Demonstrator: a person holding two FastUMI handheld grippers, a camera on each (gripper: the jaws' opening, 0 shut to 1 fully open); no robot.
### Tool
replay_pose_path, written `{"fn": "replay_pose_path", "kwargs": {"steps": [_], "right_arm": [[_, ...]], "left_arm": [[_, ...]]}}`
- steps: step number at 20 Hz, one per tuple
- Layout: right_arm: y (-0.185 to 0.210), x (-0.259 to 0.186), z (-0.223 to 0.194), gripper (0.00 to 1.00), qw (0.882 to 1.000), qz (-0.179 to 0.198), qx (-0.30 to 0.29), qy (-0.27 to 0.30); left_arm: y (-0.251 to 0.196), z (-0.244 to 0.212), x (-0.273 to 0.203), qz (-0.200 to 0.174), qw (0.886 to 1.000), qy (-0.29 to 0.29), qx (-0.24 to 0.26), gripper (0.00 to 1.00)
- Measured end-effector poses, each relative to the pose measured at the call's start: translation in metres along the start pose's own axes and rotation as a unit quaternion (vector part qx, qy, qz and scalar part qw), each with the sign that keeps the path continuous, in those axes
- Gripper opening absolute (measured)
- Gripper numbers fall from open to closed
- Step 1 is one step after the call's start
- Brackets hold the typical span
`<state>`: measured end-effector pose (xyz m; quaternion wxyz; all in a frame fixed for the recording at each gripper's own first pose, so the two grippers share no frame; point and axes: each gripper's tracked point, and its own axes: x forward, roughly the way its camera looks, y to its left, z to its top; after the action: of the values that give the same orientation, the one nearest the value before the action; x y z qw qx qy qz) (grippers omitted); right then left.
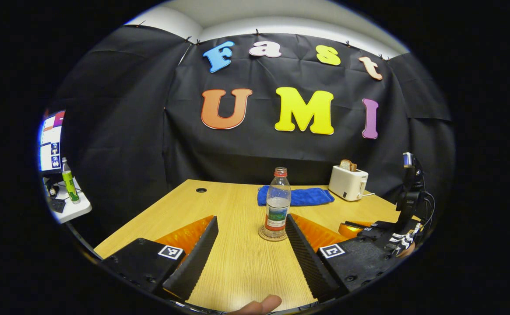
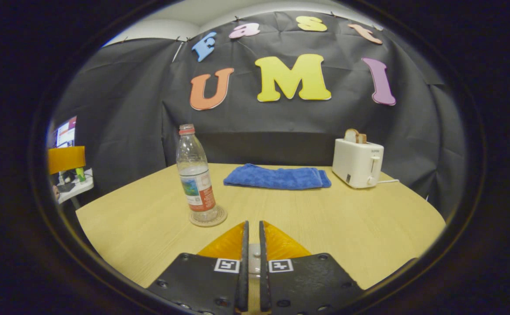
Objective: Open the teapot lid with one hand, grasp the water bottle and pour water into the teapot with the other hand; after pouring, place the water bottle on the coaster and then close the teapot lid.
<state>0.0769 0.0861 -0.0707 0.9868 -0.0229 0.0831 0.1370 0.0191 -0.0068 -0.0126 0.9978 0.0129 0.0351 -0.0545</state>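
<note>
- The clear plastic water bottle point(image 1: 277, 204), red-capped and partly full, stands upright on a round coaster point(image 1: 272, 234) on the wood-grain table point(image 1: 237, 262).
- The left gripper point(image 1: 251, 245) is held low, jaws spread wide, ribbed fingers point(image 1: 303, 253) either side of the bottle, not gripping.
- The right gripper point(image 2: 251, 262) is level, jaws nearly closed, holding nothing.
- Behind: a folded blue towel point(image 2: 276, 177) and a white toaster point(image 2: 357, 162).

Cloth-walled recording booth point(image 1: 119, 131), desk point(image 1: 237, 262)

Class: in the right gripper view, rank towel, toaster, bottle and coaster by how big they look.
1. Towel
2. Toaster and bottle: look alike, and the bottle stands nearer, so unranked
3. Coaster
</note>
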Motion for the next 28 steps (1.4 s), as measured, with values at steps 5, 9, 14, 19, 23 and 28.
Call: {"fn": "replay_pose_path", "kwargs": {"steps": [5, 9, 14, 19, 23, 28], "right_arm": [[-0.008, -0.021, 0.015, 0.39, 0.999, -0.023, -0.017, -0.023], [-0.013, -0.048, 0.033, 0.66, 0.998, -0.023, -0.024, -0.049], [-0.042, -0.085, 0.056, 0.96, 0.996, -0.036, -0.018, -0.077], [-0.099, -0.123, 0.069, 0.96, 0.993, -0.079, -0.003, -0.082], [-0.133, -0.156, 0.078, 0.95, 0.991, -0.091, 0.01, -0.095], [-0.158, -0.188, 0.073, 0.95, 0.989, -0.097, 0.002, -0.11]], "left_arm": [[-0.001, 0.001, 0.0, 0.005, 1.0, -0.001, 0.01, 0.97], [-0.006, 0.006, -0.001, 0.002, 1.0, -0.008, 0.011, 0.97], [0.001, 0.005, 0.0, 0.026, 1.0, -0.009, 0.013, 0.97], [-0.01, 0.011, -0.002, 0.027, 0.999, -0.019, 0.004, 0.97], [-0.023, 0.012, -0.006, 0.033, 0.999, -0.023, 0.031, 0.97], [-0.04, 0.017, -0.02, 0.035, 0.997, -0.03, 0.069, 0.97]]}}
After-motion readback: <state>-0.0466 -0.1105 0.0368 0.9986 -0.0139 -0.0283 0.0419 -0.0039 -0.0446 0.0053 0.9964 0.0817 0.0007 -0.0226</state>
